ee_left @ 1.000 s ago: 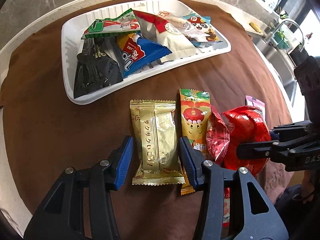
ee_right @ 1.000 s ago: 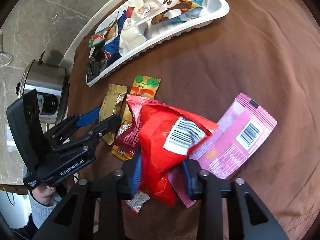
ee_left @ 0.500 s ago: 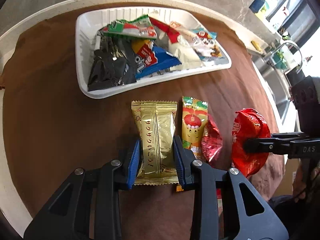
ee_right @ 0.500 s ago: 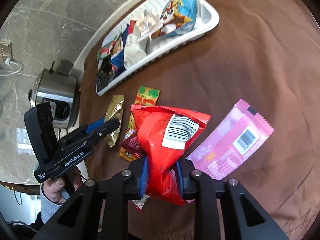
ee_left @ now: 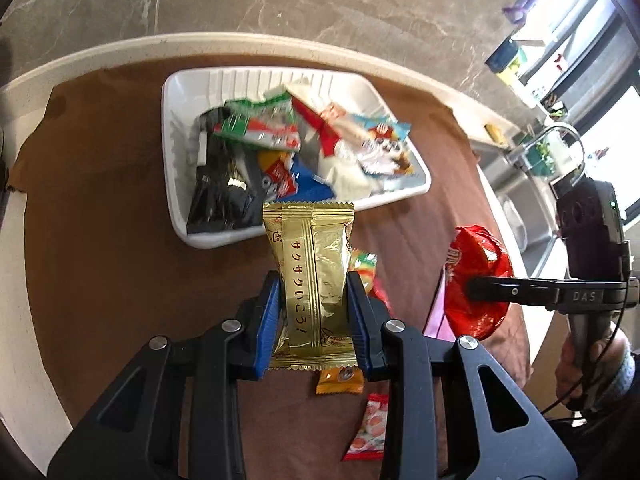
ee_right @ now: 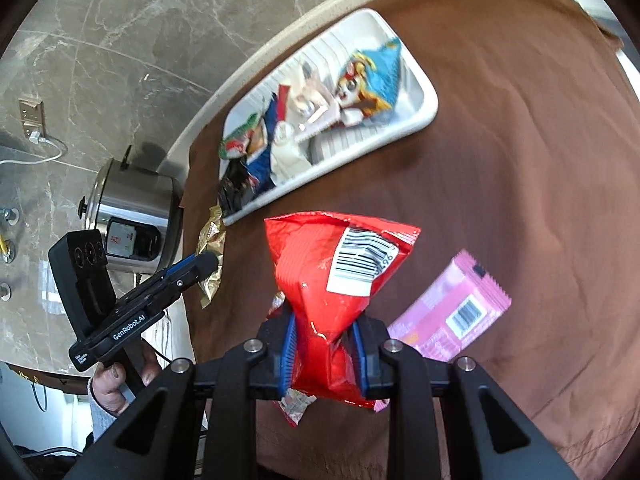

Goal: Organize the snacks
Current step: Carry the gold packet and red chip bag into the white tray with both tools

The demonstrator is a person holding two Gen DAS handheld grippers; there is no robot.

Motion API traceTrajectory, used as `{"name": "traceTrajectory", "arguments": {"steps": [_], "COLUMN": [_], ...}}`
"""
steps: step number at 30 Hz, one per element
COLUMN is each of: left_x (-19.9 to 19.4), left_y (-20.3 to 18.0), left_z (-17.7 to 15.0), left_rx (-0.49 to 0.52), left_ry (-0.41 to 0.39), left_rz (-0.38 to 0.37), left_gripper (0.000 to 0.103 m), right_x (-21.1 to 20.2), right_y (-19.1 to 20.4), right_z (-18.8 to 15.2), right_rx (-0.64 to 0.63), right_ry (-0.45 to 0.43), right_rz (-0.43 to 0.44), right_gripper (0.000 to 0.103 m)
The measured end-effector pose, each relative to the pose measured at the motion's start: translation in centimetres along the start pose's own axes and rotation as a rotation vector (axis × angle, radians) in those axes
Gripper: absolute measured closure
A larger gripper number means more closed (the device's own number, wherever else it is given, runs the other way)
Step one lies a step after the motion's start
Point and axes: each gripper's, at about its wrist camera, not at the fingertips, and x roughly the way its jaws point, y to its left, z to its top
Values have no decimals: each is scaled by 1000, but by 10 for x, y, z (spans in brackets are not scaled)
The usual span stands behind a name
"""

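Gold foil snack packet [ee_left: 314,276] — light, crinkly, slippery — pinched mid-body by left gripper [ee_left: 313,314]. Puffy red crisp bag [ee_right: 340,276] squeezed at its waist by right gripper [ee_right: 325,354]; crushable, so best gripped gently.

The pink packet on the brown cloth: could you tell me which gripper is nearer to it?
Right. The right gripper, shut on the red bag, hangs just beside the pink packet; the left gripper, holding the gold packet, is farther off.

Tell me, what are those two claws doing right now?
Left gripper shut on gold foil snack packet. Right gripper shut on crinkly red snack bag. White plastic tray ahead, already holding snacks. Nothing in the way.
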Motion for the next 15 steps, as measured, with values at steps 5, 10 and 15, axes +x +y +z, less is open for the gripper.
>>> {"name": "traceTrajectory", "arguments": {"steps": [5, 10, 15], "left_x": [-5, -3, 2], "left_y": [-5, -10, -12], "left_z": [16, 33, 49], "left_rx": [4, 5, -1], "left_ry": [-26, -41, -56], "left_rz": [-16, -31, -40], "left_gripper": [74, 74, 74], "right_x": [-8, -12, -14], "right_y": [4, 9, 12], "right_z": [16, 33, 54], "right_rx": [-32, -60, -88], "right_ry": [-25, -48, -64], "right_rz": [-2, -9, -19], "right_gripper": [77, 77, 77]}}
